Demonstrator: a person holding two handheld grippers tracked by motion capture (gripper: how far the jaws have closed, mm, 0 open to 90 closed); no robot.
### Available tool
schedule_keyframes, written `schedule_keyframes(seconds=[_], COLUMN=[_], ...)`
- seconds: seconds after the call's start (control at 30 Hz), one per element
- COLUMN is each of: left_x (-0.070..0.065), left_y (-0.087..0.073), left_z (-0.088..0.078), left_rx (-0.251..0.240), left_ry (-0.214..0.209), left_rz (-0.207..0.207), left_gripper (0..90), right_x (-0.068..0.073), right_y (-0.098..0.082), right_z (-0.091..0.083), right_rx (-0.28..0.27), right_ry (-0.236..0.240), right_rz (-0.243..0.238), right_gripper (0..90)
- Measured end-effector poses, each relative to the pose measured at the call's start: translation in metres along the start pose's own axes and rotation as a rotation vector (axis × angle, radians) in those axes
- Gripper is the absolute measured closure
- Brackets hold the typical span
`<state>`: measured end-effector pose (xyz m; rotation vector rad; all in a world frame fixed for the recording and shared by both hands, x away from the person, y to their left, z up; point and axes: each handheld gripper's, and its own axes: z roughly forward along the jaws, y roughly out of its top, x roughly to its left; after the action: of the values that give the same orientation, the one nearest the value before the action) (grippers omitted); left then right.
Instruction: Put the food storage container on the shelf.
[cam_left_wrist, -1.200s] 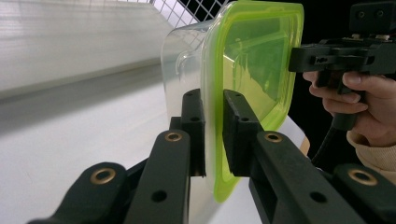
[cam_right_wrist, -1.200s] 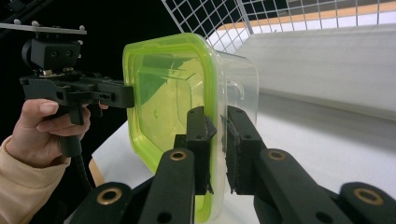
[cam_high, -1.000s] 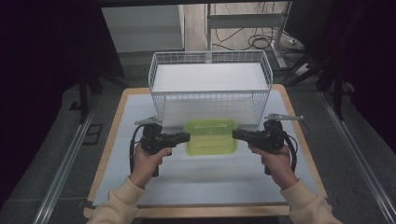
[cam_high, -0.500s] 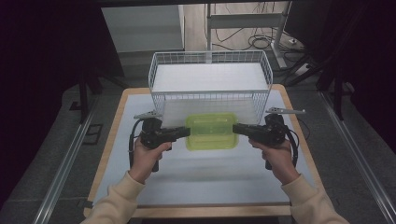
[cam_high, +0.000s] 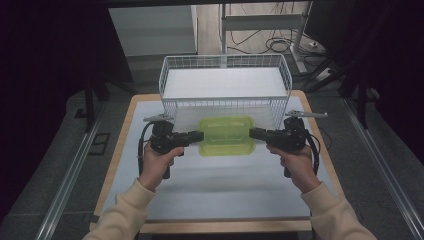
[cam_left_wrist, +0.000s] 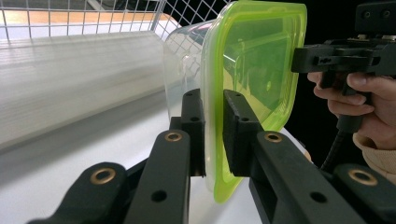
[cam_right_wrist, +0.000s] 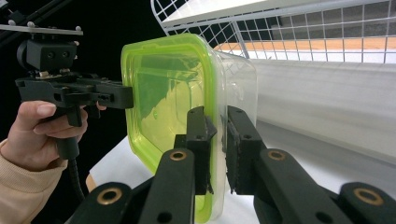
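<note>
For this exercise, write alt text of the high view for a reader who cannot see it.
Two hand-held grippers, the left gripper and the right gripper, clamp opposite ends of a clear container with a green lid, held level above a white table. Just behind it stands a white wire basket.
</note>
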<state>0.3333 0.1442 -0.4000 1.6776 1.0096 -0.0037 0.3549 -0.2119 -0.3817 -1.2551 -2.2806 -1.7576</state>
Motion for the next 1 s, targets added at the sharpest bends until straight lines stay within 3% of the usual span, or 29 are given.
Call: schedule_keyframes(seconds=[0.53, 1.0], left_x=[0.000, 0.004], left_y=[0.030, 0.056], left_z=[-0.001, 0.004], left_rx=[0.001, -0.012], left_ry=[0.013, 0.011], left_rz=[0.033, 0.038], left_gripper=[80.5, 80.5], right_x=[-0.002, -0.007], right_y=[0.023, 0.048], right_z=[0.000, 0.001], right_rx=[-0.027, -0.033], right_ry=[-0.005, -0.016], right_rz=[-0.010, -0.016], right_gripper=[81.0, 81.0])
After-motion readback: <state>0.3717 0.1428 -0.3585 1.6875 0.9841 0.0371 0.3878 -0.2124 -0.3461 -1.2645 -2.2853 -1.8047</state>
